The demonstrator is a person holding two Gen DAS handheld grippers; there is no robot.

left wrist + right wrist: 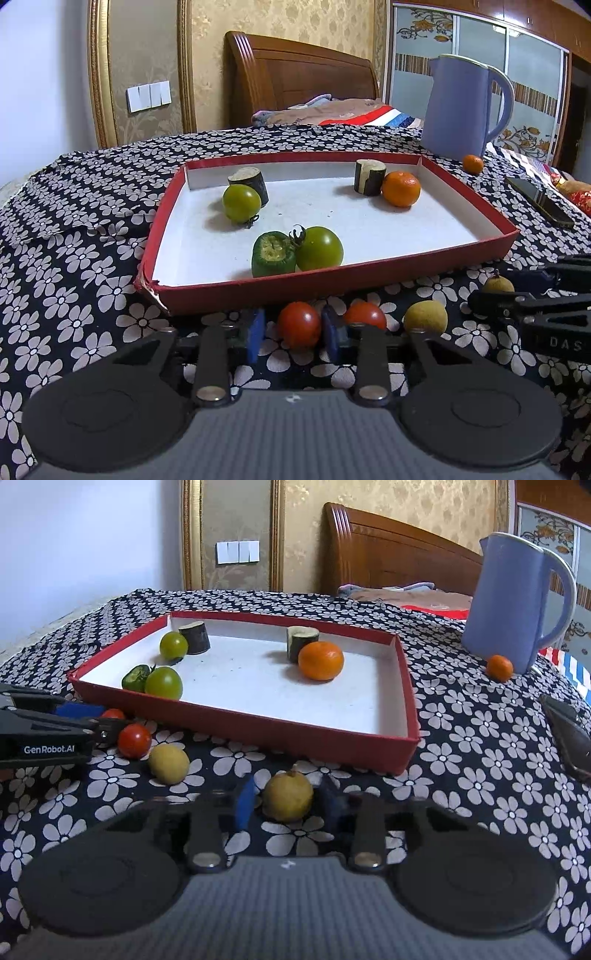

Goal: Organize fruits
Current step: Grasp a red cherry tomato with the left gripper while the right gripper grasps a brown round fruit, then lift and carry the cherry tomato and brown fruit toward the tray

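A red tray (332, 286) (240, 727) holds two green tomatoes (319, 248) (241, 203), a green chunk (272, 254), two dark cucumber pieces (369, 176) and an orange (401, 188) (320, 660). In front of it on the cloth lie two red tomatoes, a yellow longan (425, 316) (168, 763) and another longan (288, 796). My left gripper (295, 332) is open around one red tomato (299, 324), fingers beside it. My right gripper (288, 801) is open around the second longan, pads close on both sides.
A blue kettle (458, 107) (513, 602) stands behind the tray at right, with a small orange (473, 164) (499, 668) by its base. A dark phone (541, 201) lies at the right. The second red tomato (365, 314) (134, 740) lies between the grippers.
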